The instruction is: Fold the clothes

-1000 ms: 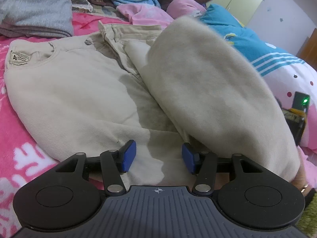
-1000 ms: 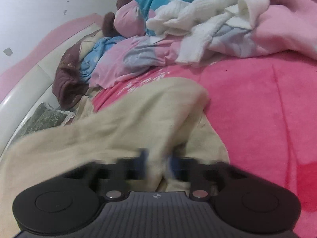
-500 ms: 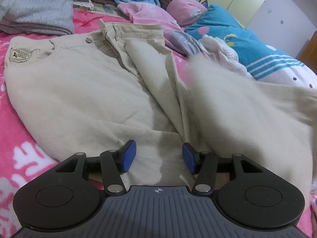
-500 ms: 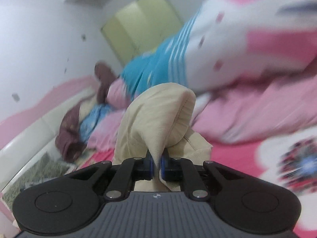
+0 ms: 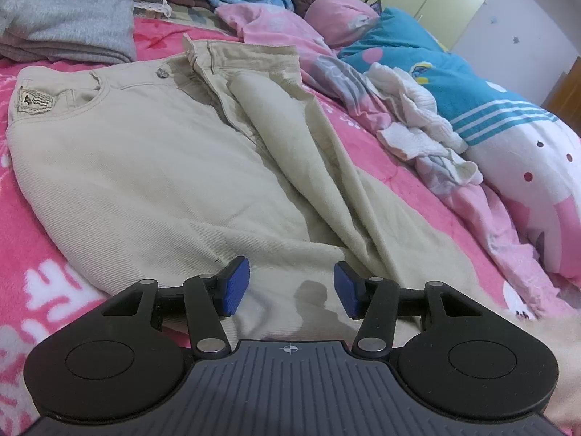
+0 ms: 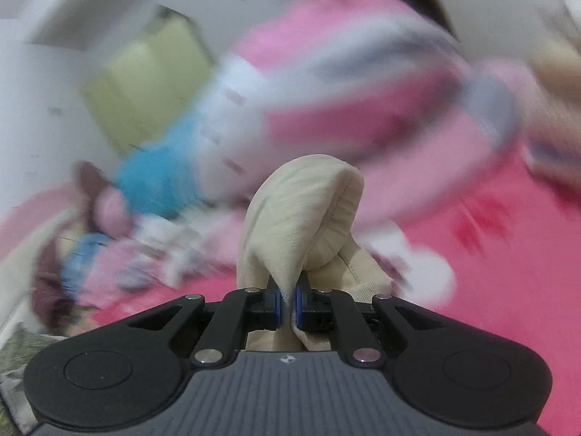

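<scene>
Beige trousers (image 5: pixel 152 167) spread flat on pink bedcover (image 5: pixel 40 283), waistband at far end, one leg creased along middle. Left gripper (image 5: pixel 291 287) low over near part of fabric — jaws wide apart, empty. Right gripper (image 6: pixel 287 303) clamped on bunched beige hem (image 6: pixel 301 218) — background blurred.

Beige trousers (image 5: pixel 152 167) lie spread on the pink bed (image 5: pixel 36 265), waistband at the far end, fly unbuttoned, a woven label at the hip; one leg end is pinched up, bunched.
</scene>
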Demonstrator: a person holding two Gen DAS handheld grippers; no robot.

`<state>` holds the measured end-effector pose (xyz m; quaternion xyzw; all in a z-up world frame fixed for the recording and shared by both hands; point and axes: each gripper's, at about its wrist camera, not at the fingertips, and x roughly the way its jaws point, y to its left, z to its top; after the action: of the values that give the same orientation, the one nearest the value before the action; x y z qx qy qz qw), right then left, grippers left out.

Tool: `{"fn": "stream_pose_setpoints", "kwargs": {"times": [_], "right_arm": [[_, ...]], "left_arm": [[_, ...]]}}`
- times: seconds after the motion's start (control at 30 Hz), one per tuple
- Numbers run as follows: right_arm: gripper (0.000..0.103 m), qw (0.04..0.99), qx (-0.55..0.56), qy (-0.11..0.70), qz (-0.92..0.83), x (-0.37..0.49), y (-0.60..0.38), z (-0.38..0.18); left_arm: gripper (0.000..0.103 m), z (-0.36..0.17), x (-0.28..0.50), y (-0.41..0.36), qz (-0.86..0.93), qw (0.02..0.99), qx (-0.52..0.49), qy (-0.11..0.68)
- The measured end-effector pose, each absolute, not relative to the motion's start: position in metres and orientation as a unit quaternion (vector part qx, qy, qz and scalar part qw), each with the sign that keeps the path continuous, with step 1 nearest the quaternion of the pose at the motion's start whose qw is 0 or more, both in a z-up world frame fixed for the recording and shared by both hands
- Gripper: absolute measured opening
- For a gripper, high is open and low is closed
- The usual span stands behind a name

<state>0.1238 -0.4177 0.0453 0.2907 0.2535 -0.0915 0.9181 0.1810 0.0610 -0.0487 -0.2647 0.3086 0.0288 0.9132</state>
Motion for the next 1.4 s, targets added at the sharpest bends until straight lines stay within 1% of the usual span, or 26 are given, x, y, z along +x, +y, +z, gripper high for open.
{"fn": "stream_pose_setpoints", "kwargs": {"times": [0.03, 0.1, 0.13, 0.17, 0.2, 0.23, 0.33, 0.5, 0.6, 0.67, 0.73, 0.87, 0.97, 1.07, 1.2, 1.23, 1.3, 1.33, 1.37, 1.4], "right_arm": [[0.011, 0.903, 0.299, 0.287, -0.115, 0.128, -0.425, 0.026], [0.019, 0.871, 0.313, 0.343, -0.161, 0.133, -0.44, -0.009], [0.031, 0.861, 0.316, 0.356, -0.18, 0.13, -0.446, -0.021], [0.045, 0.855, 0.321, 0.359, -0.191, 0.125, -0.451, -0.03], [0.05, 0.856, 0.327, 0.351, -0.195, 0.116, -0.454, -0.031], [0.051, 0.858, 0.33, 0.342, -0.198, 0.107, -0.457, -0.03], [0.052, 0.869, 0.312, 0.319, -0.215, 0.082, -0.46, -0.011], [0.052, 0.912, 0.237, 0.258, -0.211, 0.052, -0.447, 0.048], [0.052, 0.945, 0.183, 0.232, -0.137, 0.063, -0.407, 0.078], [0.052, 0.96, 0.145, 0.229, -0.07, 0.083, -0.367, 0.088], [0.052, 0.967, 0.107, 0.233, 0.0, 0.108, -0.322, 0.094], [0.052, 0.951, 0.054, 0.262, 0.158, 0.174, -0.217, 0.09], [0.053, 0.919, 0.018, 0.302, 0.253, 0.228, -0.132, 0.075], [0.053, 0.895, -0.035, 0.347, 0.279, 0.277, -0.066, 0.048], [0.053, 0.881, -0.109, 0.385, 0.251, 0.326, -0.021, 0.014], [0.052, 0.876, -0.114, 0.398, 0.248, 0.335, -0.02, 0.008], [0.036, 0.871, -0.117, 0.407, 0.25, 0.339, -0.022, 0.0], [0.016, 0.869, -0.117, 0.408, 0.253, 0.339, -0.024, -0.001], [0.001, 0.868, -0.117, 0.409, 0.255, 0.339, -0.025, -0.003], [0.001, 0.87, -0.119, 0.402, 0.257, 0.338, -0.026, -0.001]], "left_arm": [[0.052, -0.049, 0.181, 0.061, 0.028, 0.913, -0.265, 0.309], [0.052, -0.049, 0.181, 0.061, 0.027, 0.913, -0.265, 0.309], [0.052, -0.049, 0.181, 0.062, 0.026, 0.913, -0.264, 0.309], [0.052, -0.048, 0.182, 0.062, 0.025, 0.913, -0.262, 0.31], [0.053, -0.048, 0.182, 0.061, 0.024, 0.914, -0.26, 0.311], [0.053, -0.048, 0.182, 0.061, 0.024, 0.914, -0.258, 0.312], [0.054, -0.045, 0.181, 0.06, 0.026, 0.914, -0.258, 0.311], [0.054, -0.026, 0.168, 0.077, 0.024, 0.918, -0.272, 0.288], [0.054, -0.01, 0.158, 0.094, 0.024, 0.921, -0.283, 0.268], [0.054, 0.001, 0.151, 0.106, 0.023, 0.922, -0.29, 0.254], [0.054, 0.011, 0.148, 0.136, 0.038, 0.919, -0.306, 0.244], [0.054, 0.015, 0.151, 0.196, 0.092, 0.921, -0.285, 0.247], [0.054, -0.007, 0.165, 0.233, 0.095, 0.906, -0.294, 0.288], [0.05, -0.031, 0.171, 0.245, 0.096, 0.897, -0.298, 0.312], [0.05, -0.028, 0.178, 0.234, 0.084, 0.914, -0.245, 0.312], [0.05, -0.03, 0.179, 0.232, 0.081, 0.915, -0.238, 0.316], [0.05, -0.033, 0.178, 0.231, 0.078, 0.917, -0.227, 0.319], [0.05, -0.033, 0.178, 0.229, 0.077, 0.919, -0.22, 0.319], [0.05, -0.033, 0.178, 0.228, 0.077, 0.92, -0.215, 0.319], [0.05, -0.033, 0.177, 0.229, 0.078, 0.92, -0.216, 0.318]]}}
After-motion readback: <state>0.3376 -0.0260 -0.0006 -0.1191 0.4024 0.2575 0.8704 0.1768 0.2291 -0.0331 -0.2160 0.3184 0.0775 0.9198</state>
